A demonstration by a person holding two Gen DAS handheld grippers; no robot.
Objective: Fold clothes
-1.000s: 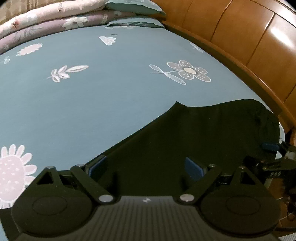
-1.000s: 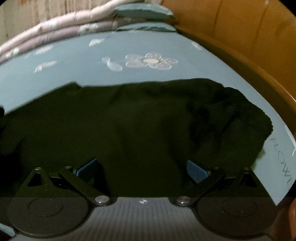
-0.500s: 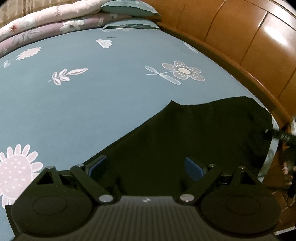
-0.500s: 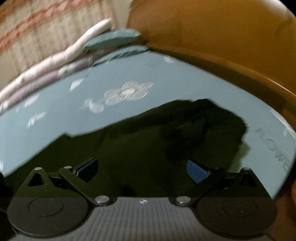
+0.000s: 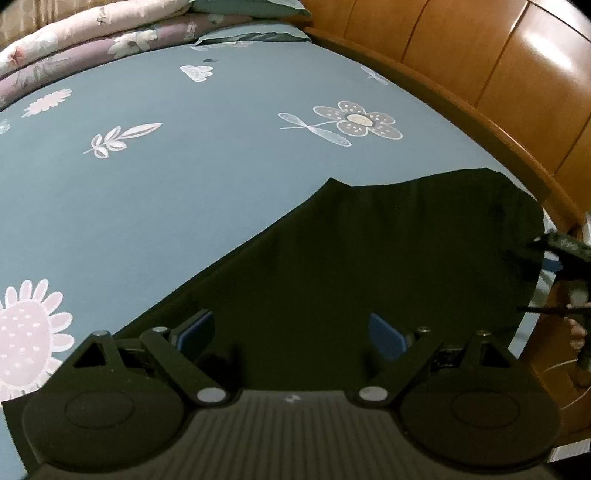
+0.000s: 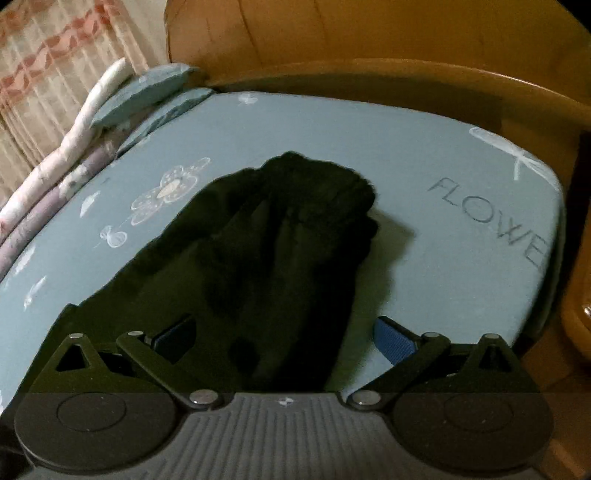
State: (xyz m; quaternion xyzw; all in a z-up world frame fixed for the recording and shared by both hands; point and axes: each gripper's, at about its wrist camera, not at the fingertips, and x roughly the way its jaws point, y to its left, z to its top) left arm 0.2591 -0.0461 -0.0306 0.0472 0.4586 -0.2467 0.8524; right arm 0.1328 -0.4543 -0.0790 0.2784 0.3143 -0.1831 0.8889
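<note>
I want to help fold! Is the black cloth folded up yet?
Not neatly: the black cloth lies spread on the blue flowered bedsheet, one end bunched.

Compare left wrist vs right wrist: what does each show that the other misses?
Only the left wrist: the big pink sunflower print, the leaf sprig print, and the right gripper entering at the frame's right edge.

Only the right wrist: the curtain, the "FLOWE" lettering on the sheet, and the garment's bunched far end.

Both: the black garment lying on the blue bedsheet, the grey flower print, the folded quilts, the wooden headboard, and each gripper's own blue-padded fingers standing wide apart.
</note>
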